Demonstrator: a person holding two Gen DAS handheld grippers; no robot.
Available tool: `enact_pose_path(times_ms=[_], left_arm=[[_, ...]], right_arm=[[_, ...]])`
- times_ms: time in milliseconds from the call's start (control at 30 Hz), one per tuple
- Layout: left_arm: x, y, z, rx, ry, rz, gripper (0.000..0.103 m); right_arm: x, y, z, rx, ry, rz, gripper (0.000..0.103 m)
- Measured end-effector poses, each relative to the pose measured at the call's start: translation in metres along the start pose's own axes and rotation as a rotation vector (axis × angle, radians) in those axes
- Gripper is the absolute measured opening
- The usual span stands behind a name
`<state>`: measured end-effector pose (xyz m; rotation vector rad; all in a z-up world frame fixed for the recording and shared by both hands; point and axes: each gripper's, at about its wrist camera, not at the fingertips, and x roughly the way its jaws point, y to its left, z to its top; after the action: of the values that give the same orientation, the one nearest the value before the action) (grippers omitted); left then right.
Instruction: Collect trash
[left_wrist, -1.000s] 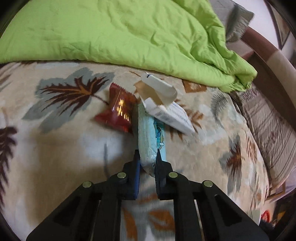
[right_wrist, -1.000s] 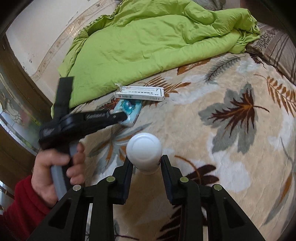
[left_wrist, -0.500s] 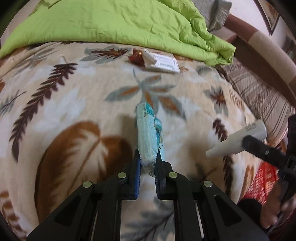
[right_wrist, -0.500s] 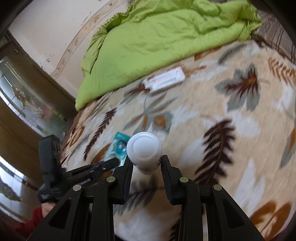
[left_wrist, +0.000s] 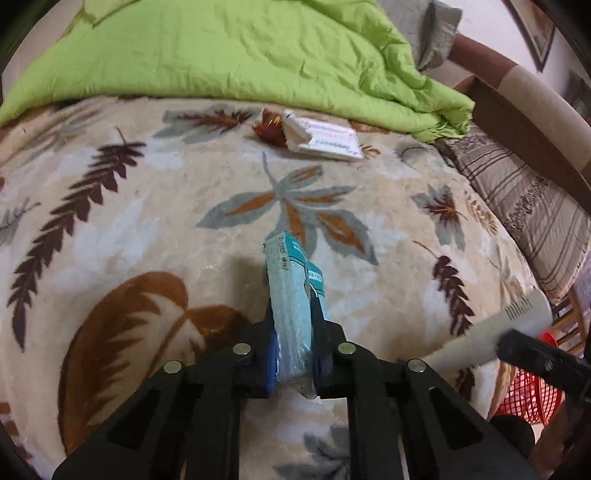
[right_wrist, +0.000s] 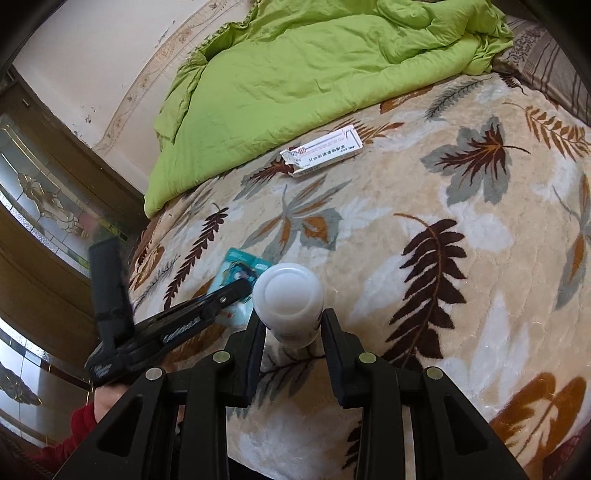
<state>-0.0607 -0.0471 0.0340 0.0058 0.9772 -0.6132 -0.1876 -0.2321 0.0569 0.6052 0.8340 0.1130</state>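
Trash is being carried in both claws above the leaf-patterned blanket. A light-blue tissue packet is sitting pinched edge-on in the left gripper, while the right gripper is clamping a white tube with its cap facing forward. A white carton and a red wrapper are lying touching each other by the green quilt.

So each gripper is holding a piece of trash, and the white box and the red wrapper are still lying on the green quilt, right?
Not quite. The white box and red wrapper lie on the leaf-patterned blanket, beside the green quilt, as the left wrist view shows. Both grippers do hold trash.
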Motion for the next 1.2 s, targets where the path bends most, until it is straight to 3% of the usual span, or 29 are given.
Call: enact_pose_path(times_ms=[433,833,1200], left_arm=[[-0.099,-0.048,-0.050,0.156,-0.237,0.151,0.013],[-0.118,-0.055,-0.074,0.218,-0.258,0.249,0.013],[-0.128,-0.059,-0.077,0.244,-0.278,0.272,0.013]], right_arm=[[-0.041,0.038,-0.024,-0.105,-0.070,-0.036,0.033],[-0.071,0.044,-0.044,-0.099,-0.092,-0.063,0.033],[-0.080,0.052,-0.049,-0.112,-0.093,-0.068,0.033]])
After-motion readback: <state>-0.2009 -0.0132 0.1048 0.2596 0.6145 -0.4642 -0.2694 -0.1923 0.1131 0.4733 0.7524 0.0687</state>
